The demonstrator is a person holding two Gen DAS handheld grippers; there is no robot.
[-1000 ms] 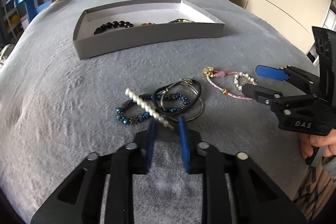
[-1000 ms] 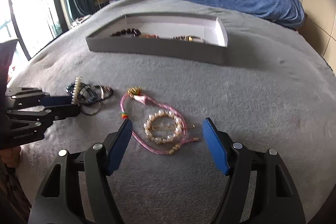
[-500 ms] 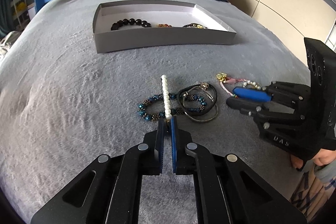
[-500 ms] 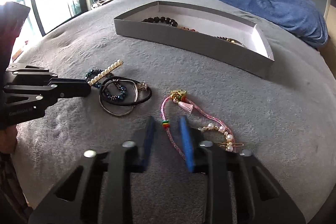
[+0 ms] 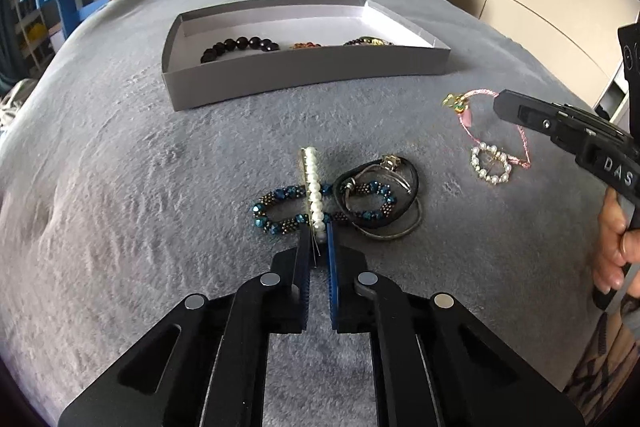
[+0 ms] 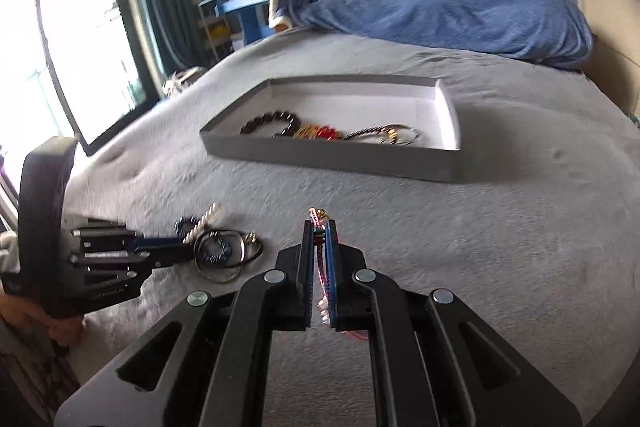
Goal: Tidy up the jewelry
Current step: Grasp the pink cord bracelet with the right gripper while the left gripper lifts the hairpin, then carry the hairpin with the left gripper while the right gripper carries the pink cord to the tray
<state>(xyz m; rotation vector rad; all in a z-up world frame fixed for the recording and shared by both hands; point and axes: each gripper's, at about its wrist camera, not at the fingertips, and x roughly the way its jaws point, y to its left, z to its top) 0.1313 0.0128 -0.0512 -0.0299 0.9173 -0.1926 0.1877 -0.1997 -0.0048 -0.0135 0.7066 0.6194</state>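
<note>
**Both grippers clamped on jewelry over the grey bed**

On the grey blanket of the bed [image 5: 120, 187], loose jewelry lies in front of a shallow grey box [image 5: 304, 67] that already holds a black bead bracelet [image 5: 240, 47], a small red-and-gold piece [image 6: 318, 133] and a dark bracelet with gold [image 5: 368, 41].

Nearest the left wrist camera, the left gripper [image 5: 319, 247] has its blue-padded fingers [image 5: 331, 259] closed on the near end of a pearl hair clip [image 5: 313, 187]. That clip runs straight away from the fingers and crosses over a blue-and-bronze beaded bracelet [image 5: 280, 213] lying on the blanket. Just right of it sits a tangle of dark cord and thin metal bangles [image 5: 384, 195], overlapping the beaded bracelet's right loop.

Further right, the right gripper [image 6: 319, 231] is clamped on a pink cord bracelet [image 5: 472, 107]. From the right wrist camera the cord shows between the closed fingers [image 6: 307, 267], with a gold charm [image 6: 318, 214] sticking out past the tips. In the left view the cord hangs from that gripper as a loop, a small ring of pearls [image 5: 491, 165] at its low end; whether the pearls touch the blanket cannot be told. A hand [image 5: 614, 247] grips the right gripper's handle. The right view is motion-blurred.
</note>
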